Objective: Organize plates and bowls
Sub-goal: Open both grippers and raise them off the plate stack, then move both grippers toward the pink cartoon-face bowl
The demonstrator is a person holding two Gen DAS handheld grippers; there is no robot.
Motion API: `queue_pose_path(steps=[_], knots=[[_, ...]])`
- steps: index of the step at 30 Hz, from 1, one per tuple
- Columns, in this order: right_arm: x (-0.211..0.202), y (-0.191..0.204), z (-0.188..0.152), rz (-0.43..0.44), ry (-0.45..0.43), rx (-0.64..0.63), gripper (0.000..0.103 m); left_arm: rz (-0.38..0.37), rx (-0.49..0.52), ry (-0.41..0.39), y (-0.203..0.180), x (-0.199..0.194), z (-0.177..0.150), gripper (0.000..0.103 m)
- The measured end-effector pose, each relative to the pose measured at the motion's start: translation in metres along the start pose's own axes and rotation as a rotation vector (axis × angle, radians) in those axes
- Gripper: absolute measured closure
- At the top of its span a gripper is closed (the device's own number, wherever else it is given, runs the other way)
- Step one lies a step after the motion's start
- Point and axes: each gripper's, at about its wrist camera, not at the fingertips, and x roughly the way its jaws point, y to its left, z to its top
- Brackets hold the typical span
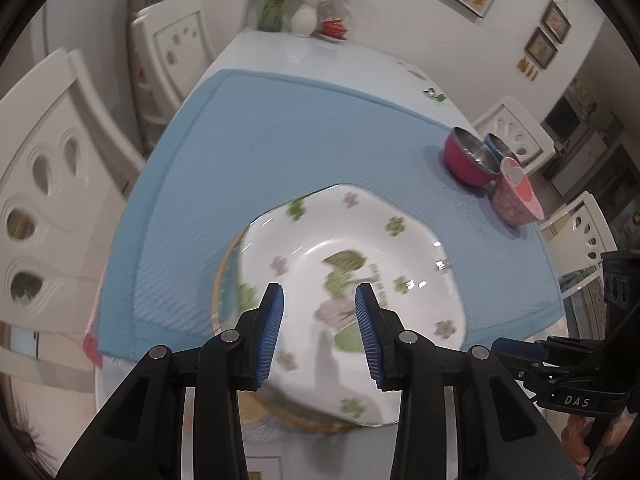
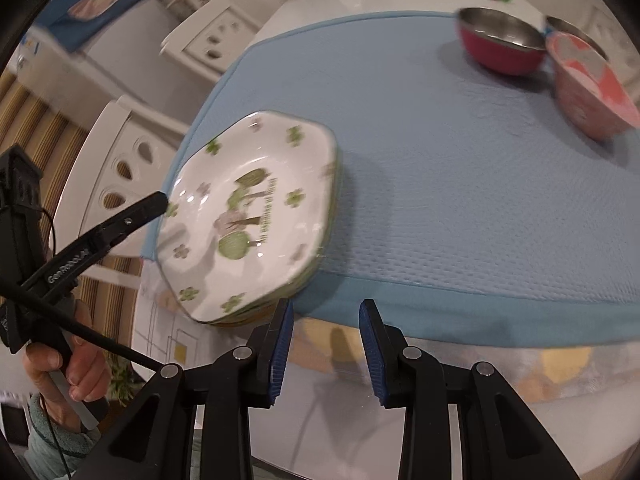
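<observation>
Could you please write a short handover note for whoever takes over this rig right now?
Left gripper: jaws apart, nothing held, above the plate stack.
Right gripper: jaws apart, nothing held, over the table's near edge beside the stack.
Plates sit stacked at the near-left corner of the blue mat.
Bowls are still separate at the far right: red steel bowl, pink bowl, a blue one behind.
Left: gather the bowls.

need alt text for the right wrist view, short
A stack of white octagonal plates with green clover print sits at the near left corner of a light blue table mat, the left hand-held gripper reaching its rim. The right hand-held gripper hangs empty, jaws apart. Far right: red steel-lined bowl, pink patterned bowl.
</observation>
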Motion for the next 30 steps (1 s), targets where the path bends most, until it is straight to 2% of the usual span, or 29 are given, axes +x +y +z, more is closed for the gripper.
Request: queue_pose_path(steps=[3,4,6,8,11,14,18,21,23,26,30], knots=[[-0.006,-0.024,0.007,0.021,-0.001,0.08,0.065,-0.004,0.056,-0.027,-0.024,-0.003,0.01,0.052],[-0.01,-0.037,0.011,0.039,-0.008,0.118,0.065,-0.001,0.076,-0.036,-0.034,-0.004,0.014,0.042],[-0.018,-0.056,0.02,0.052,-0.021,0.156,0.065,-0.007,0.105,-0.062,-0.051,-0.005,0.022,0.036],[-0.029,-0.073,0.026,0.042,-0.04,0.17,0.064,-0.021,0.122,-0.074,-0.071,-0.003,0.031,0.036],[-0.05,-0.106,0.035,0.032,-0.082,0.202,0.052,-0.059,0.115,-0.077,-0.101,0.008,0.045,0.036],[-0.072,-0.139,0.04,0.034,-0.142,0.246,0.052,-0.125,0.089,-0.053,-0.133,0.026,0.057,0.036],[-0.094,-0.185,0.054,0.017,-0.179,0.294,0.049,-0.2,0.082,-0.018,-0.183,0.051,0.072,0.036],[-0.105,-0.216,0.068,0.011,-0.187,0.322,0.049,-0.322,0.023,0.039,-0.211,0.076,0.084,0.036],[-0.11,-0.234,0.082,0.01,-0.198,0.336,0.049,-0.364,-0.016,0.055,-0.226,0.089,0.088,0.036],[-0.114,-0.256,0.104,-0.012,-0.218,0.338,0.049,-0.357,-0.067,0.071,-0.244,0.114,0.096,0.036],[-0.113,-0.281,0.128,-0.046,-0.224,0.33,0.049,-0.301,-0.113,0.062,-0.263,0.142,0.099,0.038]])
